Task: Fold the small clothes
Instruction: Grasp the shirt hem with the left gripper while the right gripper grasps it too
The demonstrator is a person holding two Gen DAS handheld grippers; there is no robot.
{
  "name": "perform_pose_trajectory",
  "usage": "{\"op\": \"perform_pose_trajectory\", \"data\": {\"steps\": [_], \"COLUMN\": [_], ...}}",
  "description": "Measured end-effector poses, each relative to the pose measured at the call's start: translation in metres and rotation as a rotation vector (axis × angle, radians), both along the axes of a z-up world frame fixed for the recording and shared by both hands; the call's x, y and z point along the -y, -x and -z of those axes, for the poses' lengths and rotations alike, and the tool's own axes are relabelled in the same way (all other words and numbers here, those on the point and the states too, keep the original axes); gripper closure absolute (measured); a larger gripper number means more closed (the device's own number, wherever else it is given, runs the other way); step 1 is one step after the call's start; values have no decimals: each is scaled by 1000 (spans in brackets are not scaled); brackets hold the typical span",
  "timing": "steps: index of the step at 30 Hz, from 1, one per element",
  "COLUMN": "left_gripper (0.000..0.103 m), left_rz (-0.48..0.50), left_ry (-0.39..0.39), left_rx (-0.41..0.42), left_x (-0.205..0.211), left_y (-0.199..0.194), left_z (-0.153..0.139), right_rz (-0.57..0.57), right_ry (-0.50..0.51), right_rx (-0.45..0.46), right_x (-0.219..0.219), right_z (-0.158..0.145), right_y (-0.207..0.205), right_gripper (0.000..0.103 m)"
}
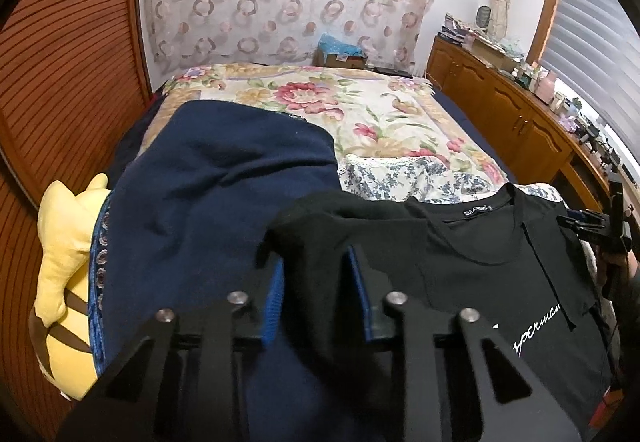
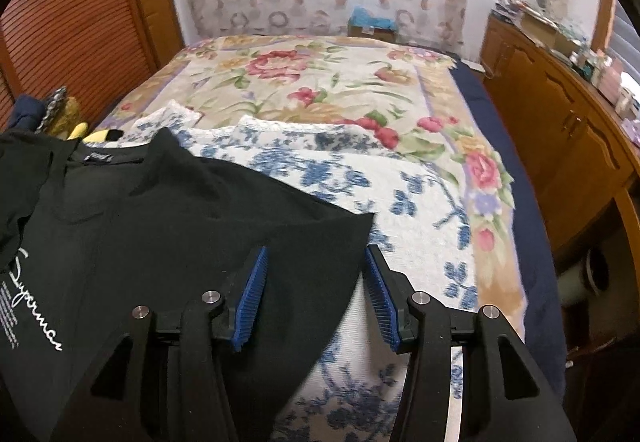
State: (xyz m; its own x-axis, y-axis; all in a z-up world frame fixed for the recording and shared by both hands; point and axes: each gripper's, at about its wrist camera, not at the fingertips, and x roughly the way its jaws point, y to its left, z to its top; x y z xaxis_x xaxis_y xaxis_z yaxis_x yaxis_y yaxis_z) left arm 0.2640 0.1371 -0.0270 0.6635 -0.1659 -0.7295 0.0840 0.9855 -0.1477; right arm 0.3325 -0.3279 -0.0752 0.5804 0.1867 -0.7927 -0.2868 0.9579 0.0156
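A black T-shirt (image 1: 500,282) with white script lies front up on the bed, neck label toward the far end. In the left wrist view my left gripper (image 1: 318,282) has its blue pads (image 1: 274,302) closed on a raised bunch of the shirt's left sleeve, which fills the gap. The right wrist view shows my right gripper (image 2: 316,282) open, straddling the flat right sleeve of the T-shirt (image 2: 200,226), pads clear of the cloth. The right gripper (image 1: 572,222) also shows at the shirt's far shoulder, held by a hand.
A navy garment (image 1: 224,182) lies left of the shirt, beside a yellow plush toy (image 1: 68,262). A white cloth with blue flowers (image 2: 400,202) lies under the shirt on the floral bedspread (image 2: 320,82). Wooden cabinets (image 2: 560,130) line the right, a louvred door (image 1: 72,82) the left.
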Motion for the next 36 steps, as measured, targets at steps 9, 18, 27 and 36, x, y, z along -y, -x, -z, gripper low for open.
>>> {"op": "perform_pose_trajectory", "data": {"steps": [9,18,27,36], "left_gripper": [100,100,100,100], "left_rz": [72,115,115,97], "left_ry": [6,38,51,70], "left_rx": [65,196,278,296], "left_x": [20,44,40,34], "left_y": [21,85,165,237], "left_z": [-19,-59,-66,-53], "right_rz": [-110,-159,-184,-167], "right_ry": [-80,-168,-179,-179], "right_rx": [67,247,332,350], "right_x": [-18,-25,-20,-3], "right_z": [-25,-98,-123,-116], "right_y": [22,84,167,243], "right_gripper": [96,97,97,97]}}
